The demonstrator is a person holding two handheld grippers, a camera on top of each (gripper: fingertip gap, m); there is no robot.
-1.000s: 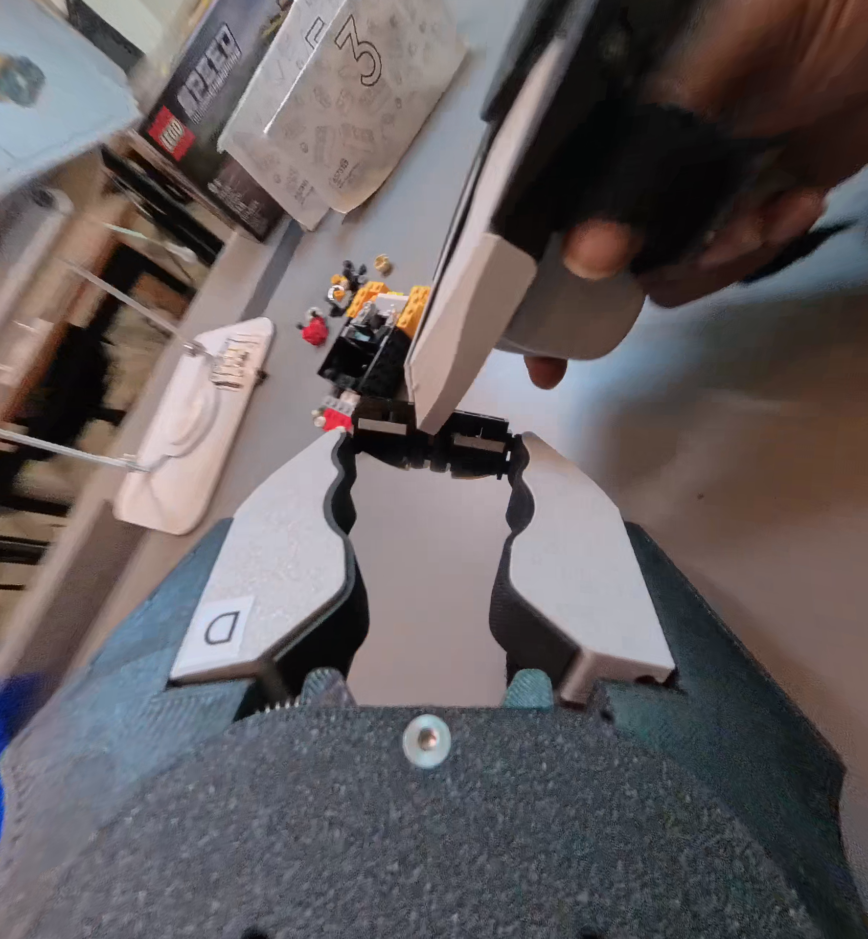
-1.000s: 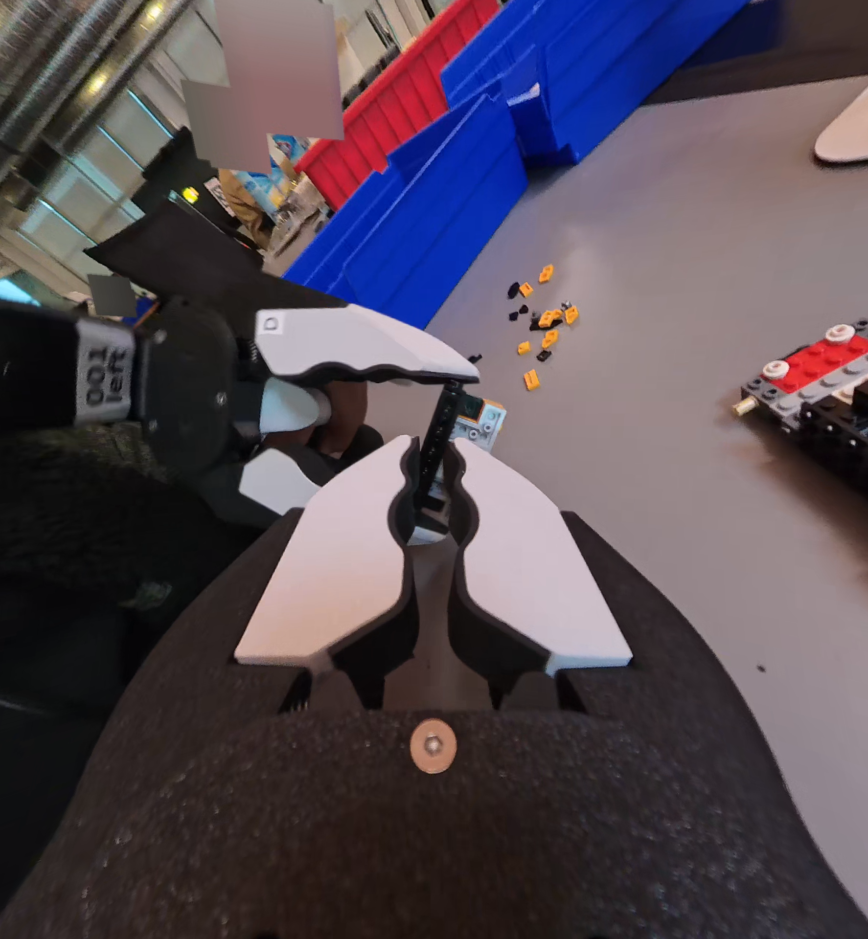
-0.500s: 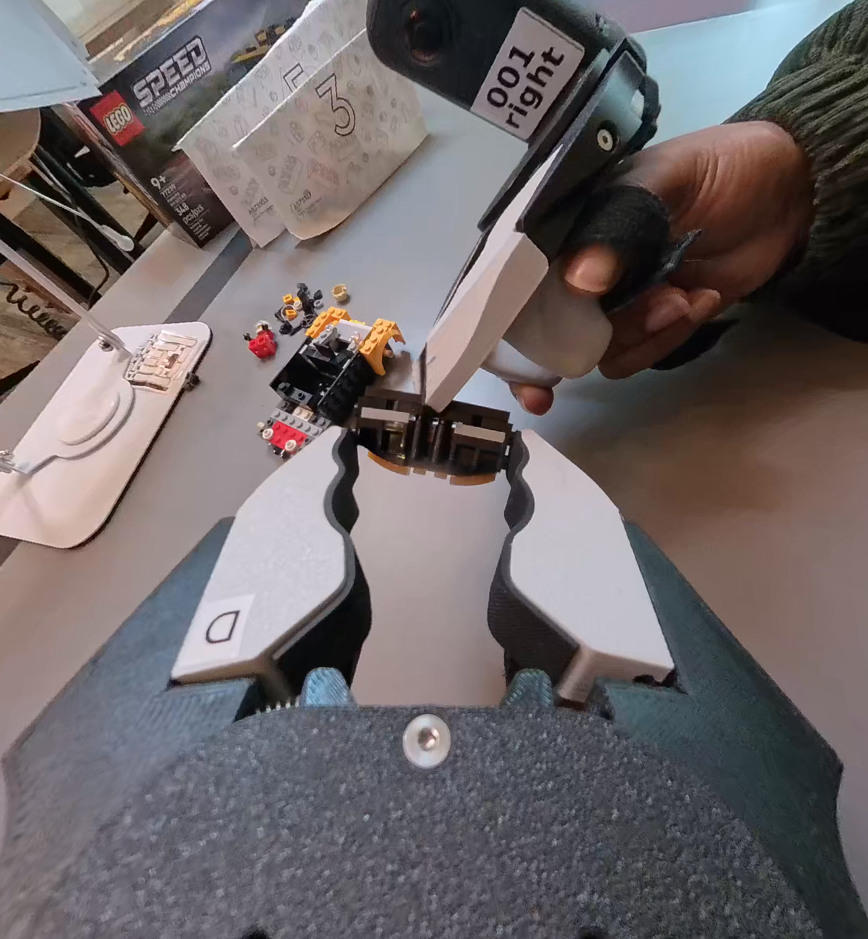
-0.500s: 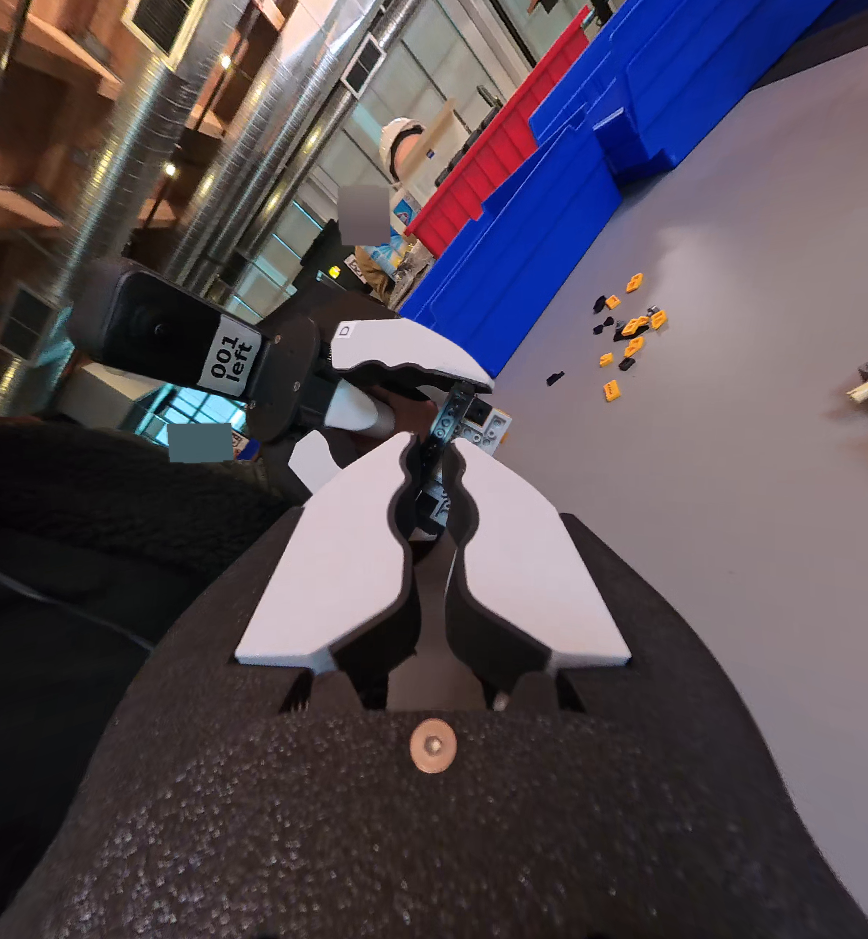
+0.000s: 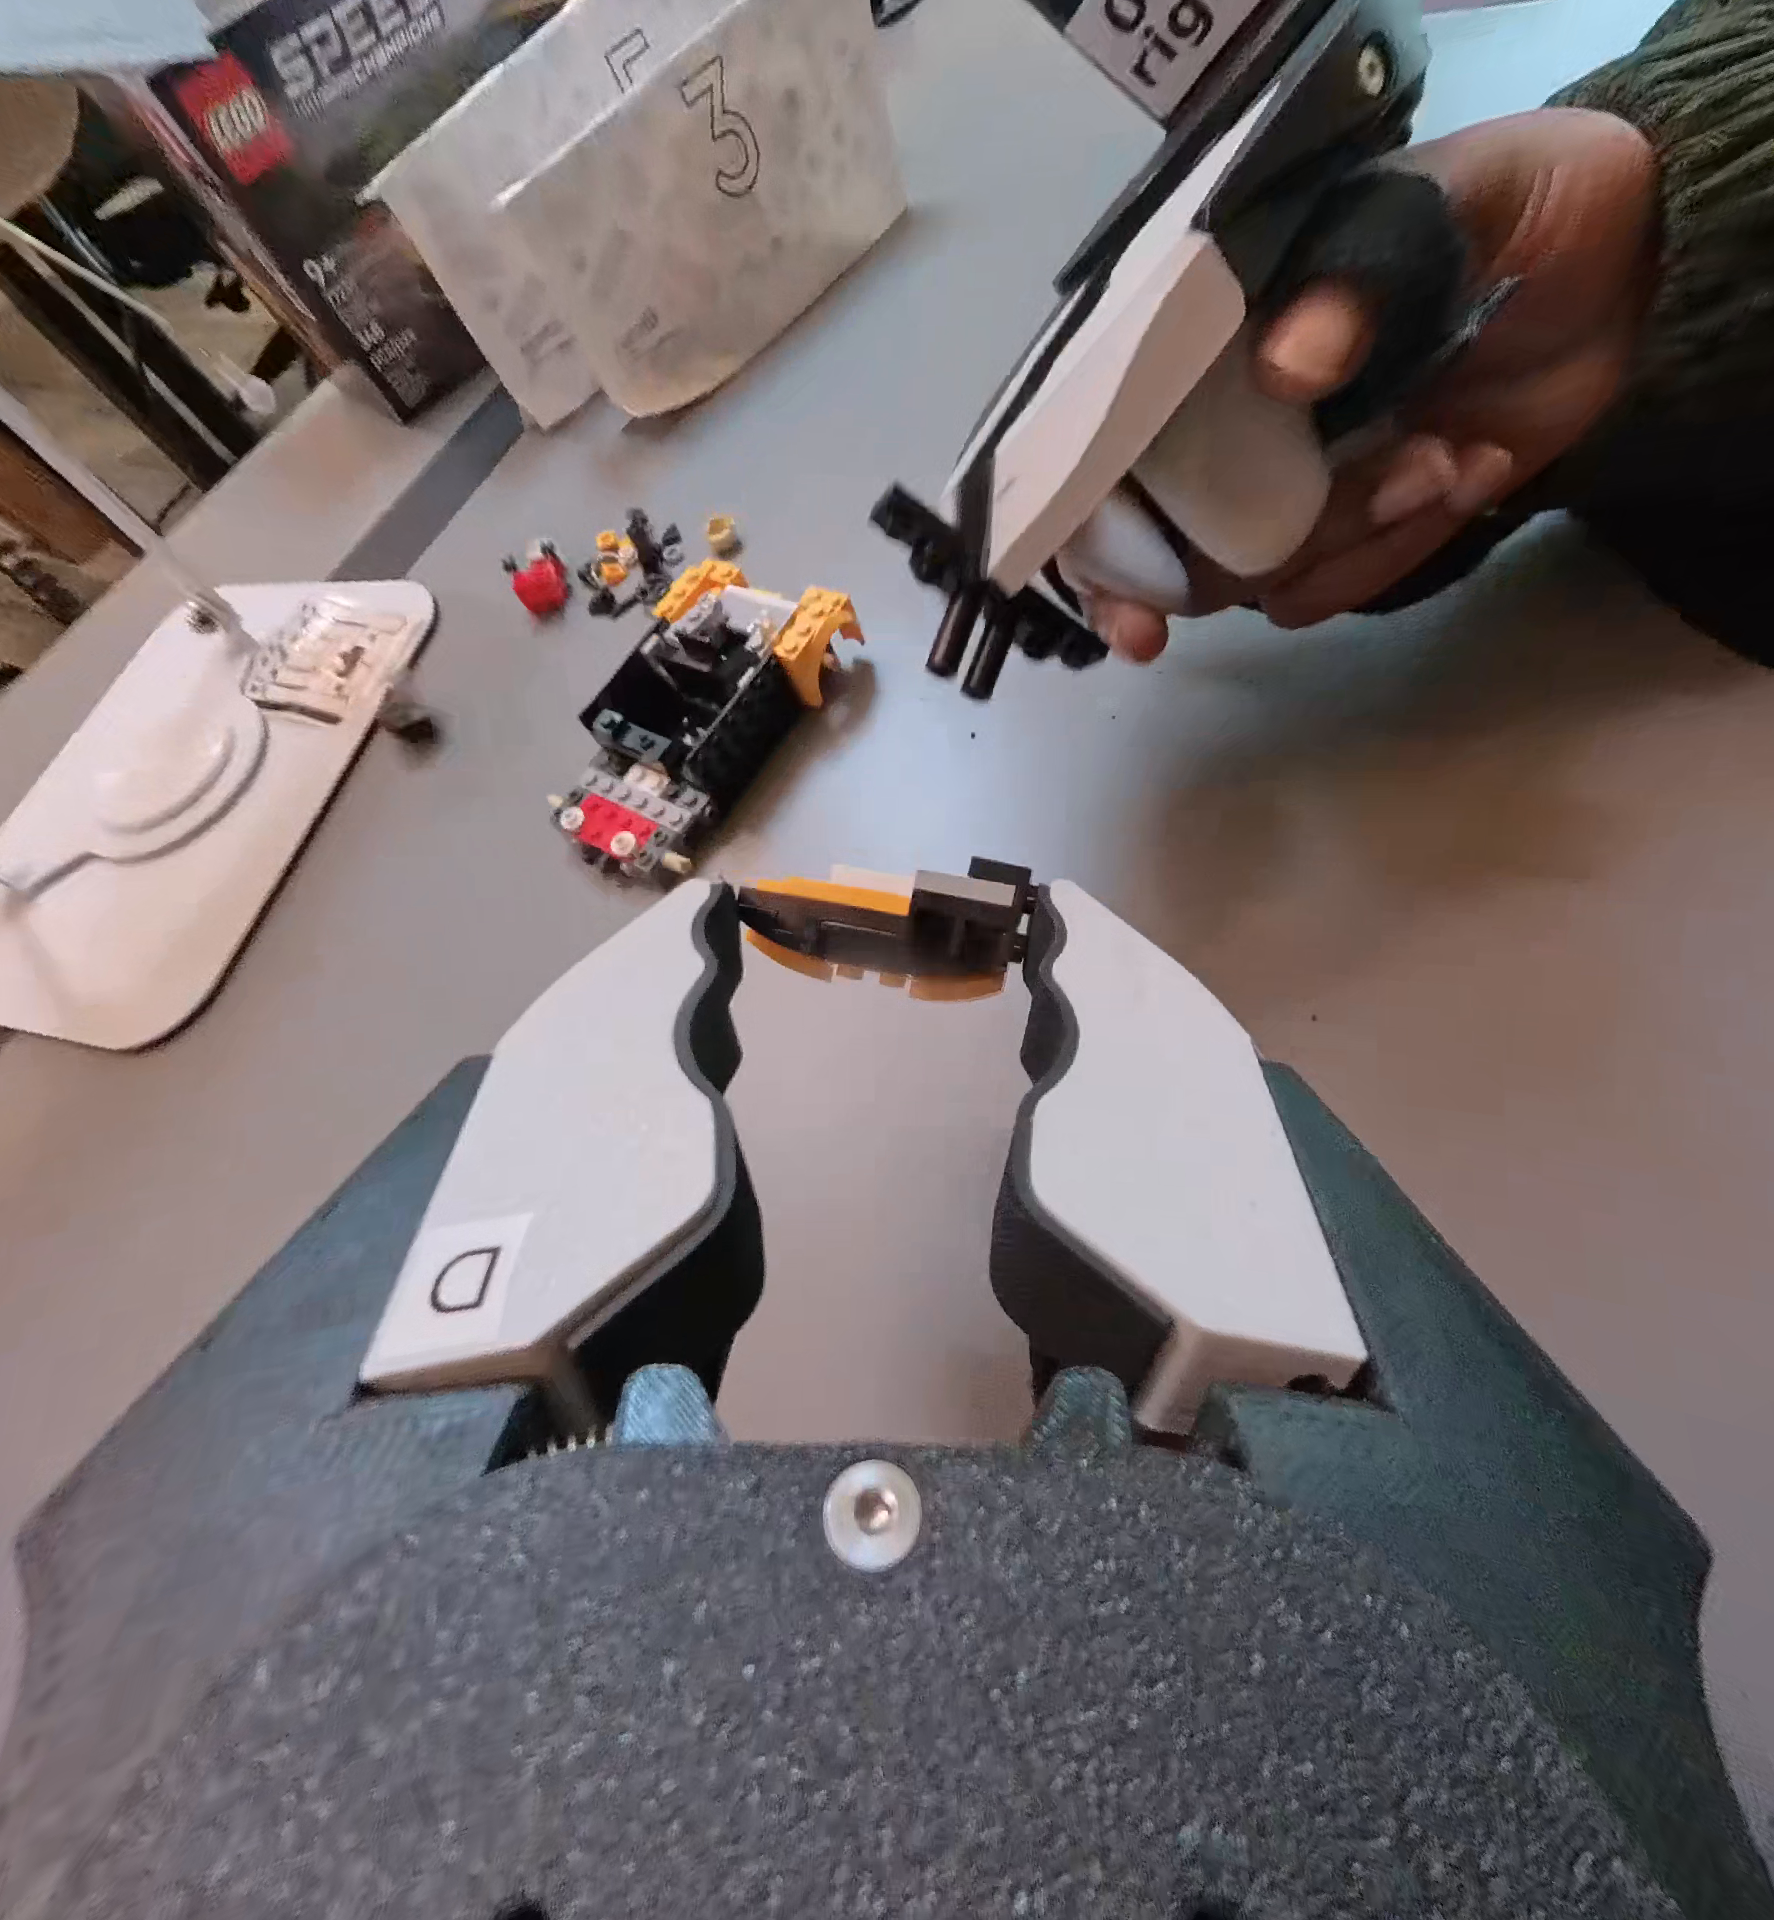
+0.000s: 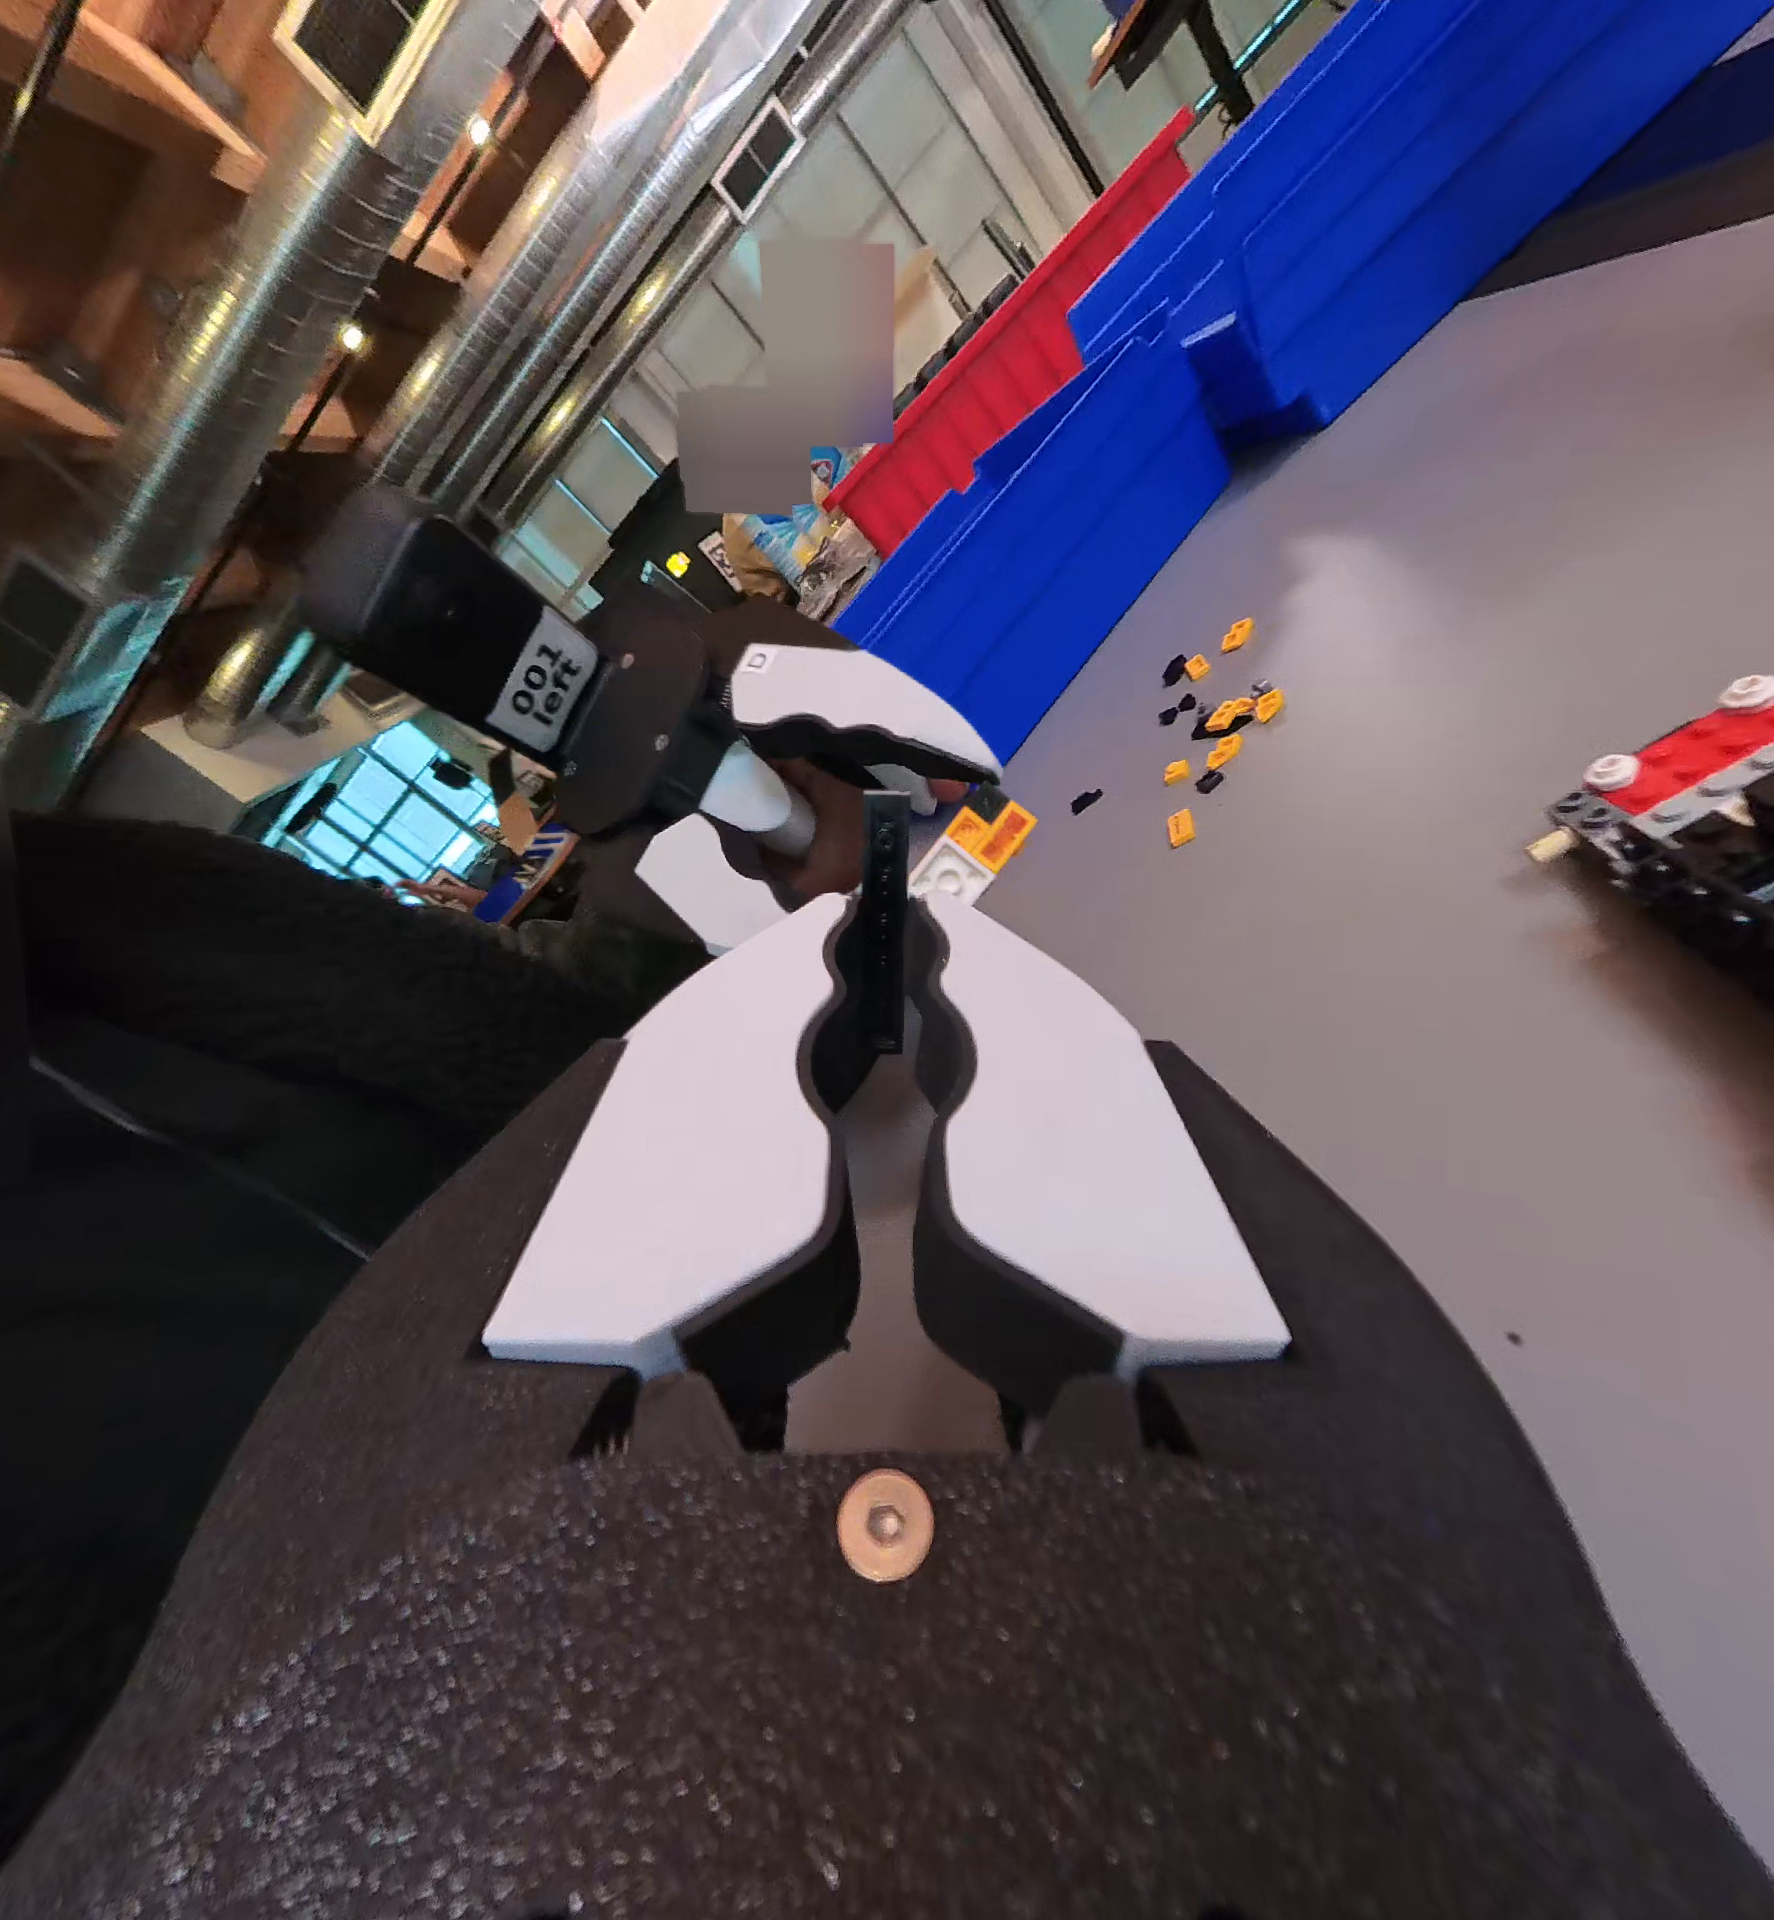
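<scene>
1. Our left gripper (image 5: 878,925) pinches a small black and orange brick assembly (image 5: 883,920) between both fingertips, above the grey table (image 5: 1382,935), toward its near edge.
2. Our right gripper (image 6: 885,914) is pressed together on a thin black plate (image 6: 885,914), which stands out past the fingertips.
3. The half-built car (image 5: 696,717) rests near the middle of the table; loose orange pieces (image 6: 1215,727) lie near the blue bins (image 6: 1122,488) at the far edge.
4. We judge that both grips must stay firm and the 2 parts level, because the plate is thin and can twist.
</scene>
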